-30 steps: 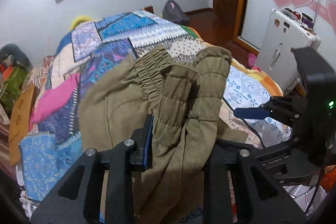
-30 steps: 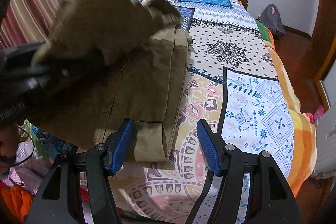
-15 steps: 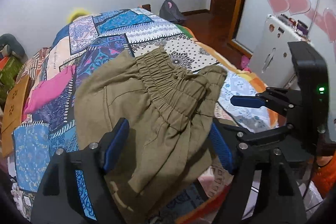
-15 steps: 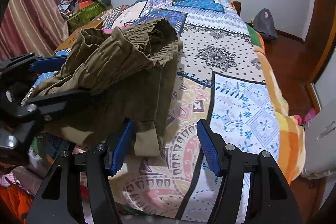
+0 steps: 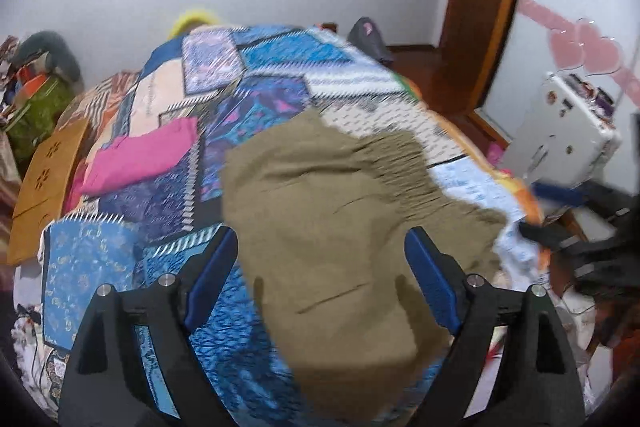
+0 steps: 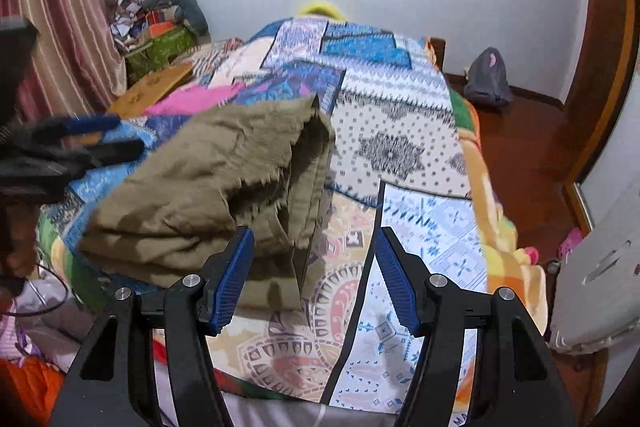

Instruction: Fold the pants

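Olive-brown pants (image 5: 340, 227) lie folded in a thick bundle near the front edge of a patchwork bedspread (image 5: 256, 75), elastic waistband toward the far right. My left gripper (image 5: 320, 275) is open and empty, held just above the near part of the bundle. In the right wrist view the pants (image 6: 208, 187) lie left of centre. My right gripper (image 6: 314, 279) is open and empty, at the bundle's right edge over the bedspread (image 6: 400, 155). Each gripper shows blurred at the edge of the other's view.
A folded pink garment (image 5: 140, 155) lies on the bed left of the pants. A wooden board (image 5: 44, 187) leans at the bed's left side. A white appliance (image 5: 560, 139) stands right of the bed. A grey bag (image 6: 488, 79) sits on the floor.
My left gripper let go of the pants and opened wide. The raised waistband part dropped flat onto the bundle. Both grippers drew back toward the bed's front edge.
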Motion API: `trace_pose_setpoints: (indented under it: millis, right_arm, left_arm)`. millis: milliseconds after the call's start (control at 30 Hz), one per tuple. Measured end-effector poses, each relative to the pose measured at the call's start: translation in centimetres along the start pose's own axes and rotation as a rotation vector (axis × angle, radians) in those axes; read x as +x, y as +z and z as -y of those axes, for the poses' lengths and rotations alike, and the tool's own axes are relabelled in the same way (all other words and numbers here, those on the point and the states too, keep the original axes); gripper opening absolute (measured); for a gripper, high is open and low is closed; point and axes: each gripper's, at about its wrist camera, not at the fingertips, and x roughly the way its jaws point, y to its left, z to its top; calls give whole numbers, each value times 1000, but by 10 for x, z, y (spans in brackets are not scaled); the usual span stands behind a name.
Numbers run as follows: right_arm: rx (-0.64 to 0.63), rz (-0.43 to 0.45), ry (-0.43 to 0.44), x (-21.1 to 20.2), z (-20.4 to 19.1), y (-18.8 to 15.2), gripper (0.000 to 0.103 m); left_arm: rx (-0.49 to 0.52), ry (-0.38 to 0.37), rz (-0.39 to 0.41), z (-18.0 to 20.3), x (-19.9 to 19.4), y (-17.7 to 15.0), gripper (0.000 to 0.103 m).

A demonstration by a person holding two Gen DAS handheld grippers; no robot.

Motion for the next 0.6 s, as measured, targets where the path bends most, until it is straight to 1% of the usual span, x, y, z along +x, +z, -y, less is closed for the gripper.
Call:
trace_pose_setpoints:
  millis: [67,200,267,333,400,433,467,567,600]
  right_arm:
    - [6,15,10,-3,-2,4,59]
    - [8,26,38,2,-15,11,59]
    - [17,20,64,8,-20,12,59]
    - [31,3,102,18,-26,11,59]
    - [39,-24,120,29,-32,7,59]
    - [40,-37,118,35,-34,5,60]
    - [40,-48,110,40,-35,2,64]
    - [50,-77,117,54,-32,-5,66]
    - [60,-78,128,56,-29,-7,66]
  left_arm:
    - [-6,15,-37,-7,14,-8,86]
    - [-23,-1,-97,-13,36,-25,86]
    - [-25,-7,-93,-13,36,-29,86]
    - [-21,-15,-83,-14,33,-28,86]
    - [-22,-34,-70,-19,27,-23,86]
    - [-22,-42,-66,-20,25,-20,86]
    - [-19,-48,-61,-22,23,-17,86]
    - [3,-55,-54,-30,23,-4,86]
    - [6,-72,-62,-33,26,0,88]
